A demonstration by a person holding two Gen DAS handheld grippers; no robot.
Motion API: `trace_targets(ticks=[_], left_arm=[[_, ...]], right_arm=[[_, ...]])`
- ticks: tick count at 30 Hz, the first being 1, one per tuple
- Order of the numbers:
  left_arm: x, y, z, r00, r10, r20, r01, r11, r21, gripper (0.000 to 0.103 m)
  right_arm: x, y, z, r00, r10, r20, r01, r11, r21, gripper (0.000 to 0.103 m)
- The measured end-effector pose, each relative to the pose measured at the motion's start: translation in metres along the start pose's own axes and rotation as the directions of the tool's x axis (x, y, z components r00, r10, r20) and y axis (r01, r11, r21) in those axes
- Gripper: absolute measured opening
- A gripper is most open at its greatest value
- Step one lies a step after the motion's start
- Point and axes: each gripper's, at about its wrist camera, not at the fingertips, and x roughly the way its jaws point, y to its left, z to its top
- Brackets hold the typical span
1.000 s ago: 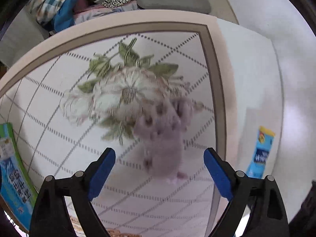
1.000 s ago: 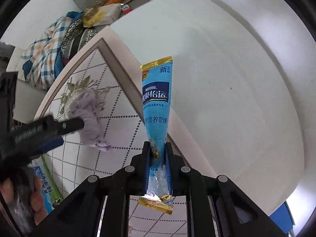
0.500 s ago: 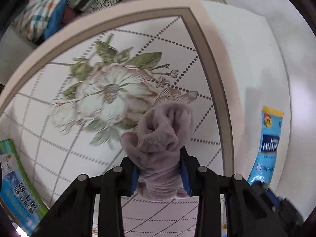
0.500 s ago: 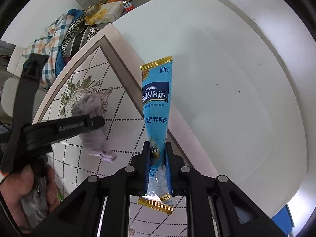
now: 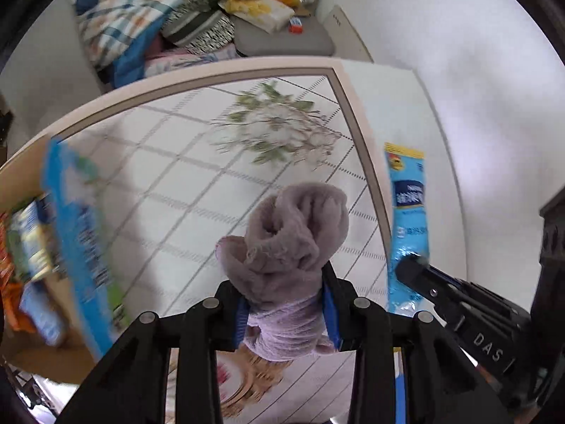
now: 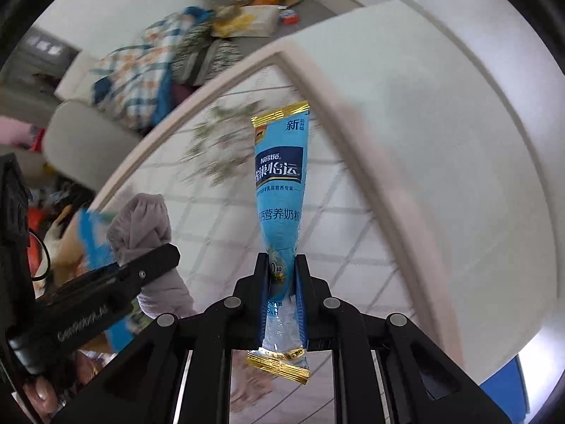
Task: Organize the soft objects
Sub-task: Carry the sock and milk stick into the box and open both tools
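Note:
My left gripper (image 5: 284, 295) is shut on a bunched lilac sock (image 5: 289, 233) and holds it above the floral tablecloth (image 5: 197, 162). The sock also shows in the right wrist view (image 6: 141, 226), clamped by the left gripper at the lower left. My right gripper (image 6: 281, 265) is shut on a blue Nestle milk powder sachet (image 6: 280, 180), which sticks up and forward. The sachet also shows in the left wrist view (image 5: 408, 212) at the right, with the right gripper below it.
A blue packet (image 5: 81, 243) lies at the table's left, blurred, beside a cardboard box of snack packs (image 5: 24, 247). Behind the table a sofa holds a plaid blanket (image 5: 127, 17), cushions and a tissue pack (image 5: 257, 10). A white surface (image 6: 441, 162) lies to the right.
The left gripper closed on the sock, lifted it off the cloth and swung left toward the blue packet and box. The right gripper kept hold of the sachet and turned left.

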Motion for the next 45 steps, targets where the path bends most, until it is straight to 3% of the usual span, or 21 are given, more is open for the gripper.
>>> trace_targets(ticks=[3,9,13,20,26,29,32,36,45], left_arm=[[-0.044,0.039,-0.023,0.999,-0.026,0.02,0.026,0.999,-0.034,0.032],[-0.105,0.13,-0.058,0.995,0.061,0.085,-0.051,0.992,-0.117,0.032],[-0.111,0.192,-0.07,0.993,0.099,0.059,-0.087,0.98,-0.177,0.032],[-0.07,0.258,-0.065,0.998,0.05,-0.03,-0.056,0.97,-0.238,0.032],[-0.04,0.273,-0.054,0.994,0.03,-0.103,-0.056,0.964,-0.258,0.036],[-0.031,0.279,-0.055,0.993,0.0,-0.119,-0.035,0.955,-0.293,0.038],[-0.03,0.277,-0.059,0.992,0.038,-0.119,-0.068,0.962,-0.264,0.039],[-0.036,0.279,-0.069,0.992,0.064,-0.108,-0.09,0.963,-0.256,0.04],[-0.073,0.278,-0.105,0.981,0.194,-0.012,-0.19,0.949,-0.25,0.04]], right_arm=[[-0.011,0.047,-0.027,0.998,0.065,-0.006,-0.065,0.997,-0.047,0.014],[-0.015,0.153,-0.074,0.987,0.154,-0.038,-0.158,0.977,-0.142,0.014],[0.006,0.219,-0.098,0.981,0.172,-0.084,-0.186,0.964,-0.188,0.015],[0.058,0.293,-0.123,0.99,0.073,-0.119,-0.102,0.958,-0.267,0.015],[0.096,0.316,-0.123,0.993,-0.024,-0.112,-0.011,0.951,-0.308,0.015],[0.113,0.317,-0.121,0.988,-0.114,-0.101,0.073,0.938,-0.34,0.017],[0.123,0.31,-0.121,0.985,-0.117,-0.129,0.07,0.944,-0.322,0.018],[0.121,0.303,-0.125,0.984,-0.113,-0.134,0.068,0.952,-0.299,0.031],[0.104,0.3,-0.135,0.983,-0.132,-0.125,0.086,0.945,-0.316,0.032]])
